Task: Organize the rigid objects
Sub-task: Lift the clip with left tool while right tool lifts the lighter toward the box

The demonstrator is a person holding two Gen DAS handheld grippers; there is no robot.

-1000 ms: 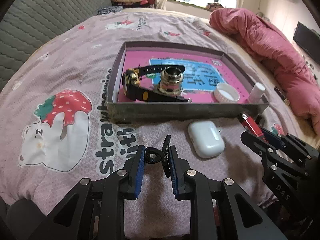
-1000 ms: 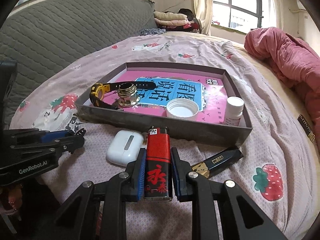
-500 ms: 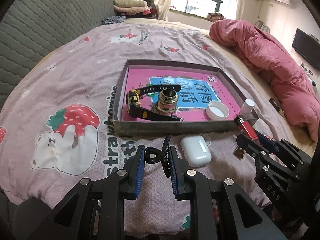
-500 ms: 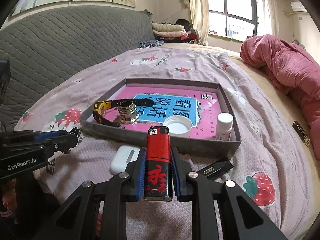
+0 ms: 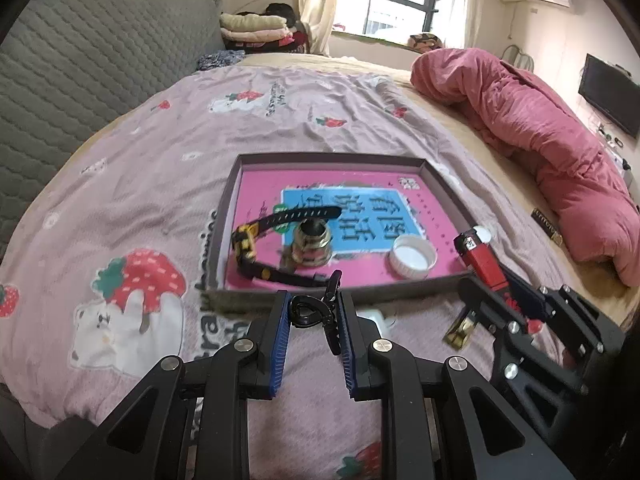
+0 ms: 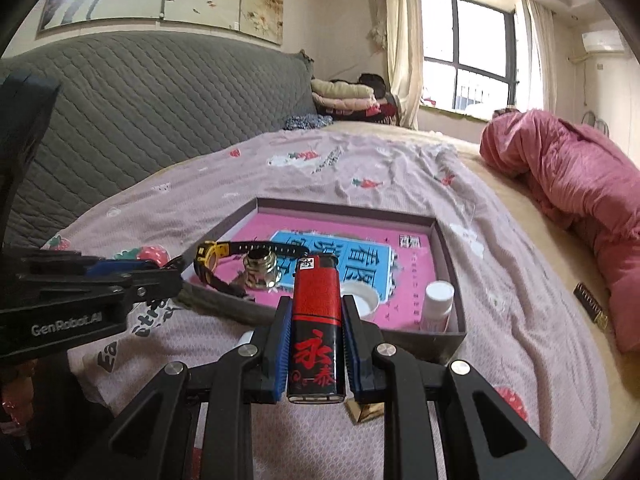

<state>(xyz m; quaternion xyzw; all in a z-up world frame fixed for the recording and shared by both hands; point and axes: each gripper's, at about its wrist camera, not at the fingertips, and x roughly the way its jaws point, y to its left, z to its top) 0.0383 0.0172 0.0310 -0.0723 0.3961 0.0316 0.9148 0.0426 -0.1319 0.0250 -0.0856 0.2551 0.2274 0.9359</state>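
My left gripper [image 5: 312, 304] is shut on a small black clip [image 5: 310, 314], held above the bed in front of the tray's near wall. My right gripper [image 6: 316, 312] is shut on a red and black lighter [image 6: 316, 320], which stands upright between the blue pads. The grey tray [image 6: 344, 209] with a pink printed floor holds a black and yellow watch [image 5: 248, 242], a brass fitting [image 5: 310, 242], a white cap [image 5: 414, 256] and a small white bottle [image 6: 438, 306]. A white earbud case [image 5: 378, 316] lies on the sheet, mostly hidden behind my left fingers.
A gold and black bar [image 5: 460, 330] lies on the sheet under the right gripper. Another dark bar [image 6: 592, 306] rests by the rolled pink quilt [image 6: 580, 184] on the right. A grey padded headboard [image 6: 140, 112] borders the left.
Both grippers have risen with the clip and the lighter still in them. The tray now sits lower and farther in both views, and the earbud case has slid behind the left fingers.
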